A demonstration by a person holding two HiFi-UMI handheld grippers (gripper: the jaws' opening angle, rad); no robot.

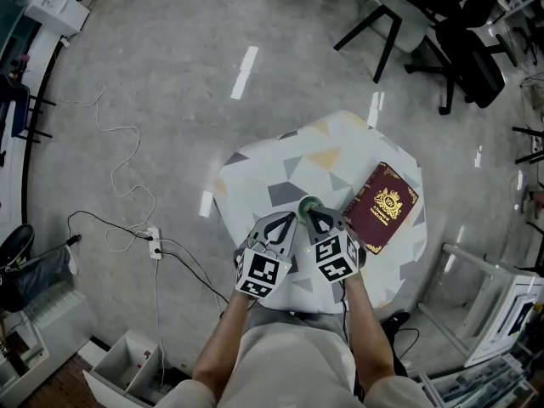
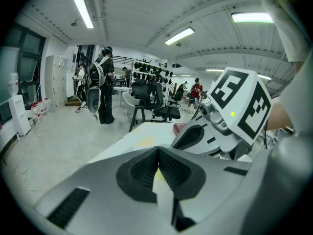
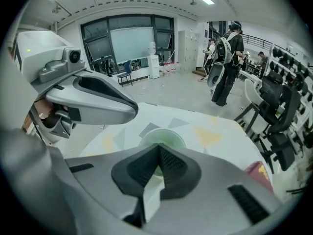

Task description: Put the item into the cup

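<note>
**Green cup on the table, both grippers shut and empty**

Green is the colour of the cup point(image 1: 310, 204). It stands on a small table point(image 1: 255, 172) with a white cloth that has grey and yellow shapes on it. The cup is near the middle of the table, close to the edge where the person stands.

The left gripper point(image 1: 287, 220) and the right gripper point(image 1: 313, 218) are side by side, and both point at the cup. The cup is just past their tips. The right one is nearer to it. I cannot tell if it touches the cup.

The left gripper's two fingers are pressed together at the tips, with nothing between them. The right gripper's fingers are pressed together too, and they hold nothing. In the right gripper view the cup shows just beyond the closed tips, with its mouth facing up. I cannot tell if anything is inside it.

A red booklet point(image 1: 382, 206) with a gold mark lies flat on the table to the right of the cup, apart from it.

A white cable point(image 1: 119, 155) lies on the grey floor to the left.
</note>
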